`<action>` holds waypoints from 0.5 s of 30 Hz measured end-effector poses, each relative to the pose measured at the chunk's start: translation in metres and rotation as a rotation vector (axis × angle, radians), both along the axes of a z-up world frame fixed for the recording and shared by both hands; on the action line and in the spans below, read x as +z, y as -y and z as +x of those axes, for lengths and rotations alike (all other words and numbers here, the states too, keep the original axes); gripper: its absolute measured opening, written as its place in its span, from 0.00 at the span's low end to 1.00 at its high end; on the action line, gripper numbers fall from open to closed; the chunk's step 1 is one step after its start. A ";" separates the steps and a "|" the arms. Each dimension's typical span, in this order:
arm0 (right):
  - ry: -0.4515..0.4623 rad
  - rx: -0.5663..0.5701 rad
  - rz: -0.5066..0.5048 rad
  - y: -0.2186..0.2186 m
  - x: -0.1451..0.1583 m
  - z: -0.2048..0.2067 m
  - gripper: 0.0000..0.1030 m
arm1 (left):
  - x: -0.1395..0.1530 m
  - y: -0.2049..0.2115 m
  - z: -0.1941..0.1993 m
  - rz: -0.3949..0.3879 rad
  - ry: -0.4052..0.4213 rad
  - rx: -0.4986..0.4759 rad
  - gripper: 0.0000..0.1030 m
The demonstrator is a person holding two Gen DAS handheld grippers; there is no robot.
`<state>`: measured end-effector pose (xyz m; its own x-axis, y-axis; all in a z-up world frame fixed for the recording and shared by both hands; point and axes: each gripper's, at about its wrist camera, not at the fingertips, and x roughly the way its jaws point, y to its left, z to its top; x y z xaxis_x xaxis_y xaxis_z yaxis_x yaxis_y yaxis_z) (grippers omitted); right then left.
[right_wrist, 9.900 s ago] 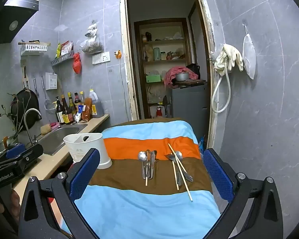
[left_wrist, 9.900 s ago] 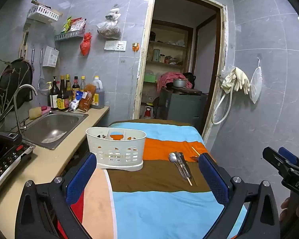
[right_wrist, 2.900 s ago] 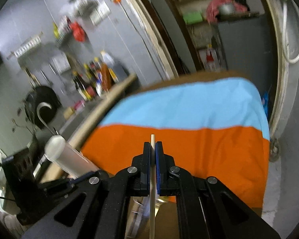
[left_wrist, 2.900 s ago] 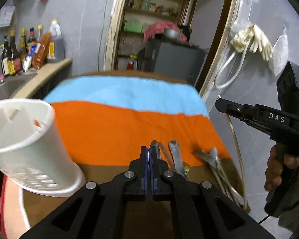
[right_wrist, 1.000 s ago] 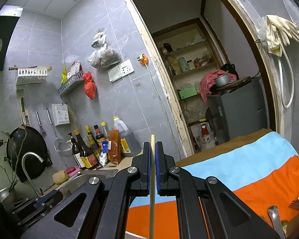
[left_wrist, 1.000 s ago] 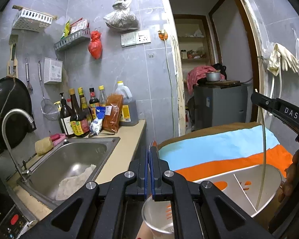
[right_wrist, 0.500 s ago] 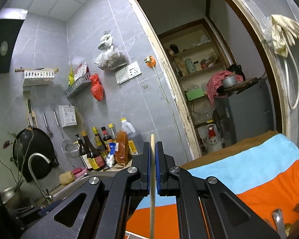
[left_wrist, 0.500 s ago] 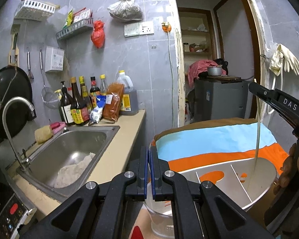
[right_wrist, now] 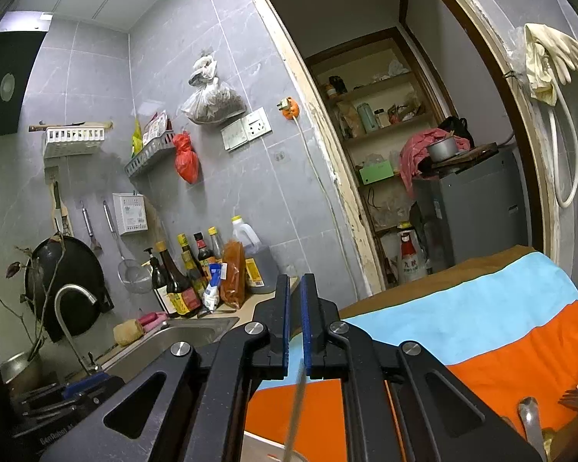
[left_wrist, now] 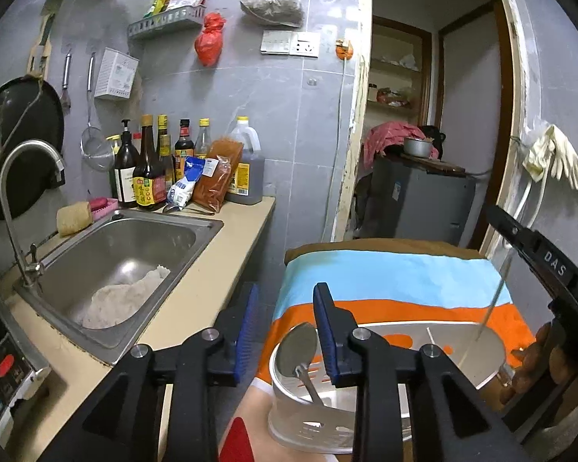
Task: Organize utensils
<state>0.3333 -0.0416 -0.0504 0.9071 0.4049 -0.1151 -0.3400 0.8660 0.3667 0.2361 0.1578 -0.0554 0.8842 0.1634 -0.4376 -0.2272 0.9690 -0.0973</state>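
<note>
- Half a second back the left gripper point(left_wrist: 287, 331) was clamped shut on the spoon point(left_wrist: 297, 350); its jaws have just been opening, and the blue pads now stand apart with neither one pressing on the spoon.
- That spoon stands bowl up in the left end compartment of the white utensil holder point(left_wrist: 312, 425), leaning on the rim.
- Right gripper point(right_wrist: 295, 331): jaws closed to a narrow slit on the top end of a chopstick point(right_wrist: 293, 415) (blurred in its own camera), which slants down into the holder's right side.
- White letters "DAS" run along the right gripper's arm in the left view, with the person's hand point(left_wrist: 551, 358) below them.
- Faint lettering on the left gripper's body in the right view seems to read "GenRobot" (not certain).
- Holder and grippers are over a desk point(left_wrist: 385, 273) covered in a cloth striped blue, orange and brown; another utensil point(right_wrist: 530, 419) lies on the orange band.
- Left of the desk is a steel sink point(left_wrist: 135, 242) with a curved tap point(left_wrist: 23, 177) and a row of sauce bottles point(left_wrist: 148, 165) behind it (labels too small to read).
- Grey tiled walls carry a wok point(left_wrist: 23, 123), a red bag point(left_wrist: 210, 38) and a socket plate point(left_wrist: 304, 43).
- Beyond the doorway stands a grey cabinet point(left_wrist: 420, 200) with a pot point(left_wrist: 417, 147) on top; rubber gloves point(left_wrist: 555, 154) hang to the right.
</note>
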 end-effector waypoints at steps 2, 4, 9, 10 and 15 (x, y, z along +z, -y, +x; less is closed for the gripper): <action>0.001 0.000 0.001 0.002 0.000 -0.001 0.05 | 0.002 0.002 -0.002 -0.006 0.006 0.005 0.30; 0.001 0.001 -0.004 0.006 0.001 -0.003 0.05 | 0.004 0.005 -0.003 -0.013 0.011 0.010 0.34; -0.007 0.011 -0.019 0.017 0.007 -0.009 0.21 | 0.012 0.015 -0.004 -0.026 0.027 0.013 0.40; -0.007 0.011 -0.016 0.022 0.009 -0.011 0.36 | 0.014 0.018 -0.005 -0.030 0.032 0.012 0.44; 0.001 0.009 -0.024 0.052 0.020 -0.023 0.42 | 0.024 0.042 -0.009 -0.058 0.072 -0.001 0.61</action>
